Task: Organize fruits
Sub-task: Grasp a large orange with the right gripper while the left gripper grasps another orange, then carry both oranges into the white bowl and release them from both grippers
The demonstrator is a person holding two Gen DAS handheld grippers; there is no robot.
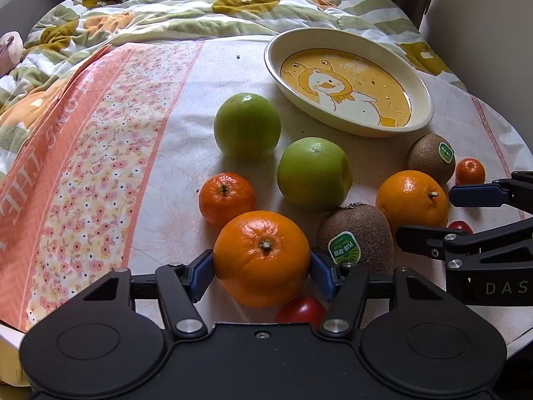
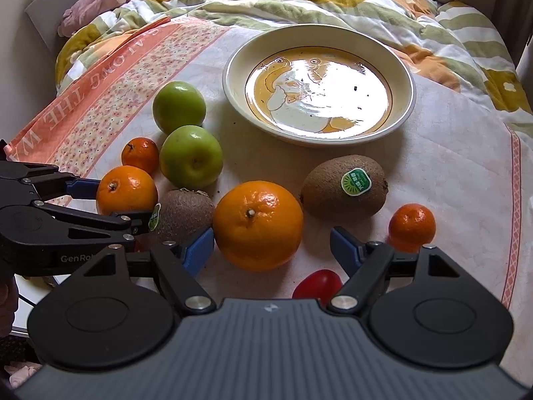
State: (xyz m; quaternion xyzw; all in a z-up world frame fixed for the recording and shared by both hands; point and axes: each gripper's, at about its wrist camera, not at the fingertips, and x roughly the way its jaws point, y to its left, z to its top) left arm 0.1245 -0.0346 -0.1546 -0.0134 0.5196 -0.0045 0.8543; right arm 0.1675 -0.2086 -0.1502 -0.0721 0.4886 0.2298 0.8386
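Fruit lies on a cloth-covered table in front of an empty duck-print bowl (image 1: 272,61) (image 2: 233,76). My left gripper (image 1: 261,275) is shut on a large orange (image 1: 261,256), both blue pads against its sides; the right wrist view shows the same orange (image 2: 126,190) between those fingers. My right gripper (image 2: 271,248) stands open around a second orange (image 2: 258,225) (image 1: 413,200). Its left pad (image 2: 200,250) is at the peel, its right pad (image 2: 343,246) clear of it.
Two green apples (image 1: 247,125) (image 1: 313,173), two stickered kiwis (image 2: 343,185) (image 2: 183,213), two mandarins (image 2: 411,223) (image 2: 140,155) and a red tomato (image 2: 318,285) crowd the oranges. A second tomato (image 1: 459,226) lies by the right gripper. A rumpled quilt (image 1: 166,10) borders the table behind.
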